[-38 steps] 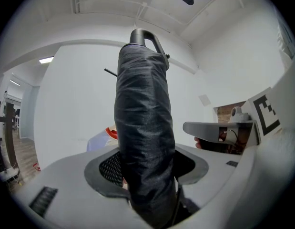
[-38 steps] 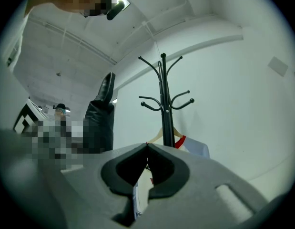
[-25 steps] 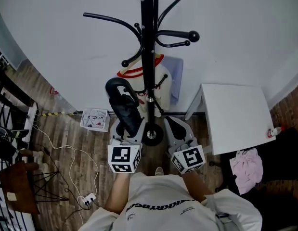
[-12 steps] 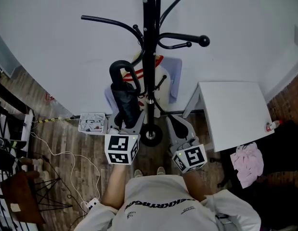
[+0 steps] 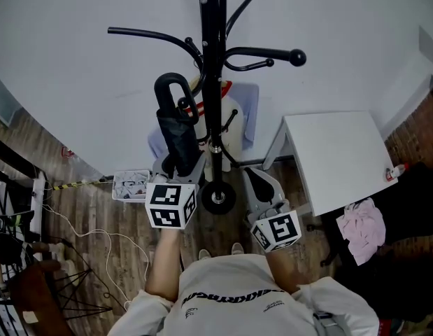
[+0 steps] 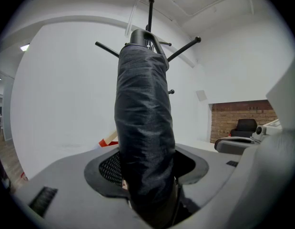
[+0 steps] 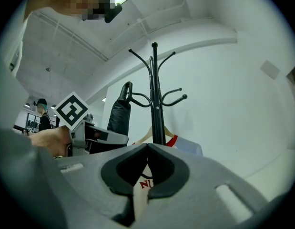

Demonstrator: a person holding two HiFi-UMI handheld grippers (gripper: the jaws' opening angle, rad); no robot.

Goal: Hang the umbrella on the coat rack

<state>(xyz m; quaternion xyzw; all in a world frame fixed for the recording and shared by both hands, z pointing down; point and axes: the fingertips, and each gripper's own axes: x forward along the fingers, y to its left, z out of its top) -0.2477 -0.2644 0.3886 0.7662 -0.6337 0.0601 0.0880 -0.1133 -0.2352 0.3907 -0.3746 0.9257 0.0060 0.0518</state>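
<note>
Presently the left gripper (image 5: 178, 170) is clamped on the lower part of the folded black umbrella (image 6: 142, 128). The left gripper view shows the fabric filling the gap between the two pads, with the jaws held fairly wide by its thickness. The umbrella stands nearly upright, with its curved handle (image 5: 171, 89) uppermost.

In the head view the umbrella is just left of the black pole of the coat rack (image 5: 210, 61). The handle sits below the long hook arm (image 5: 150, 35) that reaches out to the left, and close beside a short lower hook (image 5: 189, 108). Whether the handle touches that hook cannot be determined from any view. The umbrella's weight is carried by the left gripper.

The right gripper (image 7: 147, 148) is held low, to the right of the round rack base (image 5: 219, 198), well apart from the umbrella. Its jaw tips are together and nothing is gripped between them.

A white bag with red trim (image 5: 226, 114) hangs at the pole behind the umbrella. A white counter (image 5: 335, 159) stands against the wall to the right of the rack, with a small red-tipped object (image 5: 396, 171) at its right edge. A pink cloth (image 5: 361, 228) lies beyond the counter's near right corner. On the wooden floor (image 5: 97, 208) to the left are a small white box (image 5: 131, 185) and a white cable (image 5: 97, 233).
</note>
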